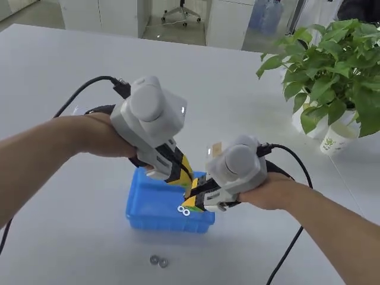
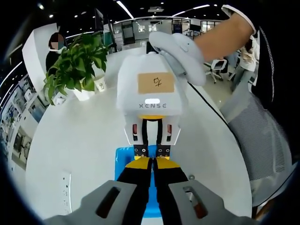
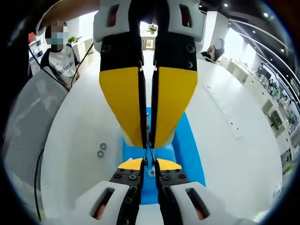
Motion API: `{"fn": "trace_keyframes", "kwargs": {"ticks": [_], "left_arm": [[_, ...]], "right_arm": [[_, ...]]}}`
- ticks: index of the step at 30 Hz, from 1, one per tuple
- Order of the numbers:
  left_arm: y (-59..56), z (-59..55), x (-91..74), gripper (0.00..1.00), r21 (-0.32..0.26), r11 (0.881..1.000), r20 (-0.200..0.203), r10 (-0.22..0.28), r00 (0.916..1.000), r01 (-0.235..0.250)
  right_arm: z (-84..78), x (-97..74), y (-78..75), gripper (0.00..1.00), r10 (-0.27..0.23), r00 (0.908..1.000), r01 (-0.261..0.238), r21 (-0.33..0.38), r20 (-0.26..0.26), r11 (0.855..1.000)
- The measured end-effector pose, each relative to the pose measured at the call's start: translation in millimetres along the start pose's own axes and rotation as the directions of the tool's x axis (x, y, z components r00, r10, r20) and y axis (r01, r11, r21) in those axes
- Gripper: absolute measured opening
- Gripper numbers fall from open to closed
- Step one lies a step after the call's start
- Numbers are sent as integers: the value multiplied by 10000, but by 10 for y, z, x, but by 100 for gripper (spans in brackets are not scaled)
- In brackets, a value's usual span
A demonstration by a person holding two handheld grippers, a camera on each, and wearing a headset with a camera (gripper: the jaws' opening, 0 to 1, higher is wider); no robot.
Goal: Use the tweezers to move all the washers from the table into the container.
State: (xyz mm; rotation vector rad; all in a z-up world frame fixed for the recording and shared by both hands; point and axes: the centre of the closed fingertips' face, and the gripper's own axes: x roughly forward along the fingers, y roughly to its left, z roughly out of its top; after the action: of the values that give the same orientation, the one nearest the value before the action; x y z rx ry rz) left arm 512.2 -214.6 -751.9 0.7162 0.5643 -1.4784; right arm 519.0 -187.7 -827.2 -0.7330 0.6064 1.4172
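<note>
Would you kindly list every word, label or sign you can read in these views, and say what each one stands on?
"XENSE": printed on the white housing of the right gripper, seen in the left gripper view.
"右": handwritten on the tan sticker on the same housing, just above the brand name.
Green print on the white plant pot: too small to read.
</note>
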Motion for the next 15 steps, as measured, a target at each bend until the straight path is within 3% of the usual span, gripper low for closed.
{"fn": "trace_keyframes", "kwargs": {"ticks": [15], "left_arm": [[-220, 133, -248, 5, 144, 9999, 3, 51, 10000, -51]], "right_arm": [[264, -155, 193, 11, -243, 9987, 249, -146, 449, 9996]]}}
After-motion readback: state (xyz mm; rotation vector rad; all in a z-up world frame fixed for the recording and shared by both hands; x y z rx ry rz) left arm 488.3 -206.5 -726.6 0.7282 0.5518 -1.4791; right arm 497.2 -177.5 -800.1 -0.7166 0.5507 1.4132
